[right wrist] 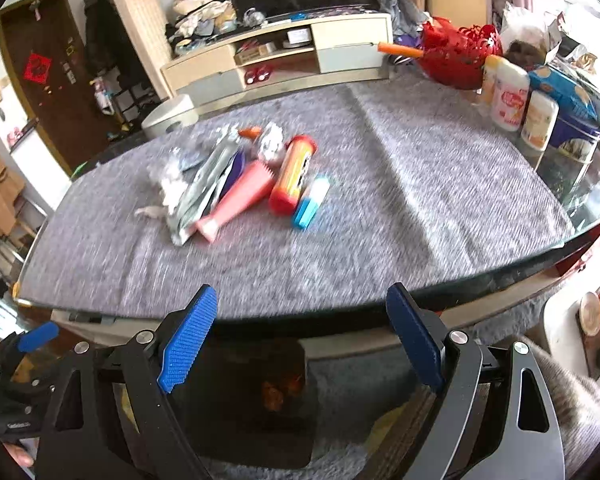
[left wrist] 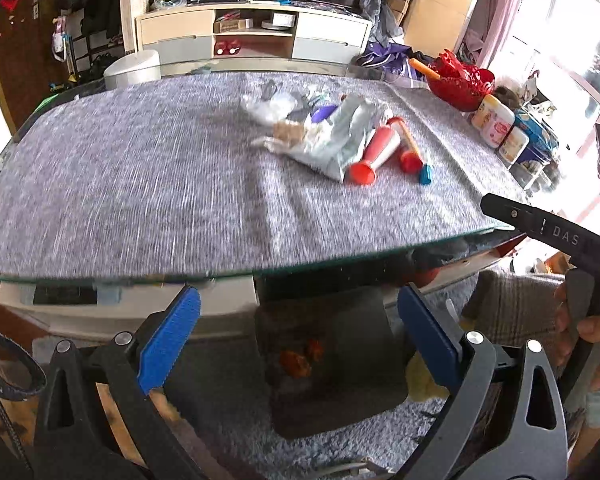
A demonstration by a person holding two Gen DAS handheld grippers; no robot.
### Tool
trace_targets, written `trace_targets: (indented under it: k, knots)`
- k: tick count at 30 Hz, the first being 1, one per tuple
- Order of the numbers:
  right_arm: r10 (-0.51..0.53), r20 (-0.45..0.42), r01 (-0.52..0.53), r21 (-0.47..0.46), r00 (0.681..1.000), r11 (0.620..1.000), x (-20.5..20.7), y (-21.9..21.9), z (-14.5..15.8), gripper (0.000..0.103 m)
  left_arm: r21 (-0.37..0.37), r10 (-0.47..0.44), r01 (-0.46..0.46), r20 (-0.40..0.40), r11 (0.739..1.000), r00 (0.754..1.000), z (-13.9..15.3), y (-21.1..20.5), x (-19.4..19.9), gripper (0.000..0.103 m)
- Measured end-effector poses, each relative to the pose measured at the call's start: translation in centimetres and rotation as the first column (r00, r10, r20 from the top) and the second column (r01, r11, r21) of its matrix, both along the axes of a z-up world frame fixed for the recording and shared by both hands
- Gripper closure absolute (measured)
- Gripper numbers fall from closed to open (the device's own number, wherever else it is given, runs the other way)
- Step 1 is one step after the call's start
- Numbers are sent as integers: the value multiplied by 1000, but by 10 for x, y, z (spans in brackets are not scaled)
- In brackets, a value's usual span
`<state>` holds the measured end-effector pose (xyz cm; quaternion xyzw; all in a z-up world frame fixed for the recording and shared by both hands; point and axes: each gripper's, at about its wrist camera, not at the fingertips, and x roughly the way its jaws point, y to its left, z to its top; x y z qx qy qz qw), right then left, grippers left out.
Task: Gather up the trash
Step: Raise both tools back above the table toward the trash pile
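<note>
A trash pile lies on the grey-clothed table: a silver foil pouch, a pink tube, a red-orange canister, a small blue-and-white box and crumpled clear plastic. A dark bin with orange scraps inside stands on the floor below the table's near edge. My left gripper hangs open and empty over the bin. My right gripper is open and empty above it too.
A red basket, jars and a blue tin crowd the table's right side. A hand holds the right tool at the picture's edge. A white round bin and a TV cabinet stand beyond the table.
</note>
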<state>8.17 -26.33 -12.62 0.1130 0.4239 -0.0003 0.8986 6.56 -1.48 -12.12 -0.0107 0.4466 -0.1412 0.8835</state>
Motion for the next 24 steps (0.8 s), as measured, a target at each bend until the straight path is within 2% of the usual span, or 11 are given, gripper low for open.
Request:
trace_targets:
  k: [14,19,24]
  knots:
    - [-2,-45,1,-23,999,1000,53,-7,-15,18,2,-42,42,-8,999,999,2,-27,58,9]
    - [25,-85,-27,-13,996,1000,77,-1,-32,51,4,-58,58,-18,998,998,-2,-36,74,9]
    - [18,-118,-20,-15,993,1000,94,1,-48,58,8,-88,88,-25,996,996,-7,-48,89,9]
